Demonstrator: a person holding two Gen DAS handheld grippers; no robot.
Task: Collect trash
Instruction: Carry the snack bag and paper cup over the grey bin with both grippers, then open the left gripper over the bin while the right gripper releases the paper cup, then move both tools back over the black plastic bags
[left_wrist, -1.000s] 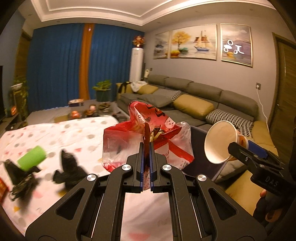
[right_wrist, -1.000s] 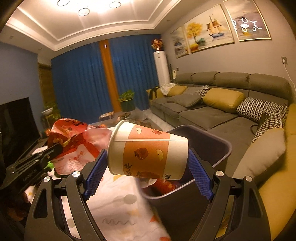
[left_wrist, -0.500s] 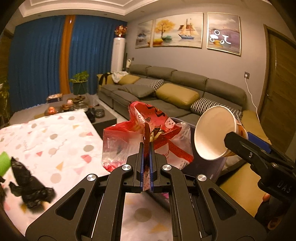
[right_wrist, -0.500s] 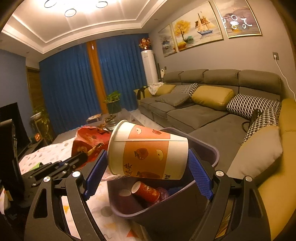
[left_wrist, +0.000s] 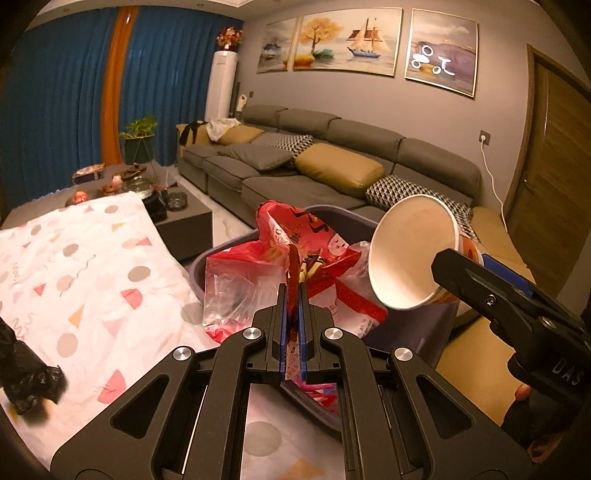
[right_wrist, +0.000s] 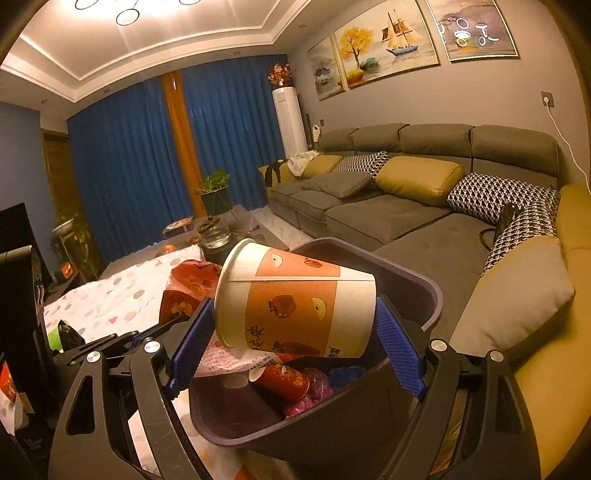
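Observation:
My left gripper (left_wrist: 292, 291) is shut on a crumpled red and clear plastic bag (left_wrist: 295, 240), which hangs over the near rim of a dark bin (left_wrist: 332, 214). To its right, my right gripper (left_wrist: 469, 258) grips a paper cup (left_wrist: 410, 251) lying sideways, mouth toward the left. In the right wrist view the orange and white cup (right_wrist: 295, 302) spans the blue pads of the right gripper (right_wrist: 295, 325), just above the bin (right_wrist: 424, 291). Inside the bin lie a red cup (right_wrist: 284, 380) and other scraps. The red bag (right_wrist: 188, 288) and left gripper (right_wrist: 147, 332) are at the left.
A table with a white patterned cloth (left_wrist: 92, 277) stands left of the bin, with a black crumpled bag (left_wrist: 26, 373) on it. A grey sofa (left_wrist: 332, 166) with cushions runs behind and right of the bin. A dark coffee table (left_wrist: 177, 214) stands farther back.
Both grippers have moved toward the bin and sunk a little. The bag now hangs over the bin's rim, and the cup sits above its opening. Neither grip has changed.

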